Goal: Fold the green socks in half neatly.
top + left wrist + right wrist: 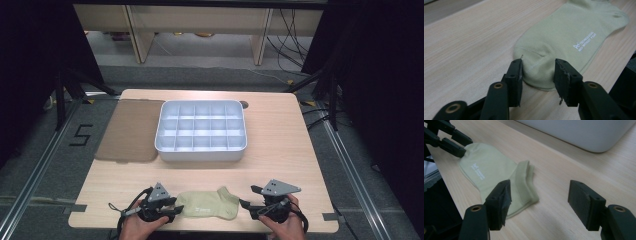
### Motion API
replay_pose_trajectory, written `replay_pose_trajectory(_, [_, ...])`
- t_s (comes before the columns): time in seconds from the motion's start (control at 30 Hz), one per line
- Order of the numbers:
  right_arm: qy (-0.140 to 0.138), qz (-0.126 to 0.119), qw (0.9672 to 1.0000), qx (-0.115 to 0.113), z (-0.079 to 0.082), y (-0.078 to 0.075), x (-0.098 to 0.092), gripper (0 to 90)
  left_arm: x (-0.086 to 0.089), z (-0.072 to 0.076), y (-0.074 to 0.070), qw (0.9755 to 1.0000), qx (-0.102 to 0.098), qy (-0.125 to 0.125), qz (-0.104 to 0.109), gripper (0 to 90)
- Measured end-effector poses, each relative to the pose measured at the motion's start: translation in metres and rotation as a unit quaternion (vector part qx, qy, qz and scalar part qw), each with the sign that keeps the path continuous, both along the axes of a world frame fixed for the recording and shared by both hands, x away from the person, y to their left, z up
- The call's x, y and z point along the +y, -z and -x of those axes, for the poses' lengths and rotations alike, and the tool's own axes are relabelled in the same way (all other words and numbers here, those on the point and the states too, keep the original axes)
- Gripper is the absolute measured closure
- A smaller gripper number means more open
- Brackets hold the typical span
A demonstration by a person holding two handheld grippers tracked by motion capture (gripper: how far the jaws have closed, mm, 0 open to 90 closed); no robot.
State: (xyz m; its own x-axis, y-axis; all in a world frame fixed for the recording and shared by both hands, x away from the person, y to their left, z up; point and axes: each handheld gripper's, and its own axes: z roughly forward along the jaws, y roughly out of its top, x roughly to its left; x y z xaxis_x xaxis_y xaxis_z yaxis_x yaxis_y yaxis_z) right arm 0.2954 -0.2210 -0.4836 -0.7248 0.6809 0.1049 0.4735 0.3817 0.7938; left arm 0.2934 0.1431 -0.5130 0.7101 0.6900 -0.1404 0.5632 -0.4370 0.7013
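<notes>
Near the table's front edge the sock (208, 204) lies flat, long axis running between my hands. My left gripper (537, 72) straddles its toe, jaws part-closed, not yet pinching; my right gripper (539, 195) gapes empty by the cuff.

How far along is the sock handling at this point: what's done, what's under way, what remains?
Done: nothing; the pale green ankle sock lies flat on the light wooden table, and the white plastic compartment tray is empty. In hand: the left tongs straddle the sock's toe, not yet pinching. The right tongs stand open near the cuff. Left, probably: gripping, folding and placing the sock in the tray.
</notes>
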Motion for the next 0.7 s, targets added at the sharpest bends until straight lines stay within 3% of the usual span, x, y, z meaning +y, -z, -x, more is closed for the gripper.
replay_pose_trajectory(0.13, [-0.016,-0.005,0.9999,-0.005,0.000,0.000,0.005,39.7,-0.001,0.001,0.002,0.9998,0.001,-0.010,0.019,68.9])
replay_pose_trajectory(0.17, [-0.027,-0.009,0.9996,0.002,0.000,0.000,0.006,40.4,0.000,0.000,0.002,0.9999,0.000,-0.005,0.011,70.7])
replay_pose_trajectory(0.23, [-0.031,-0.015,0.9994,0.002,0.001,-0.001,0.010,42.8,-0.001,0.002,0.001,0.9997,-0.002,-0.004,0.022,76.9])
replay_pose_trajectory(0.3, [-0.033,-0.017,0.9993,0.008,0.002,-0.001,0.014,46.3,-0.001,0.002,-0.001,0.9998,-0.009,-0.004,0.016,80.2])
replay_pose_trajectory(0.33, [-0.041,-0.018,0.9990,0.004,0.002,-0.001,0.016,48.5,-0.002,0.004,-0.001,0.9995,-0.006,-0.009,0.029,80.8])
replay_pose_trajectory(0.6, [-0.077,-0.013,0.9969,0.006,0.000,-0.001,0.034,65.7,-0.001,0.005,-0.007,0.9994,-0.016,0.005,0.031,83.0])
replay_pose_trajectory(0.67, [-0.087,-0.006,0.9962,0.004,-0.002,0.000,0.041,74.8,-0.002,0.007,-0.009,0.9990,-0.014,0.003,0.042,83.3])
replay_pose_trajectory(0.7, [-0.083,-0.006,0.9965,0.003,-0.002,0.000,0.043,78.0,-0.001,0.007,-0.009,0.9993,-0.014,0.003,0.034,83.3])
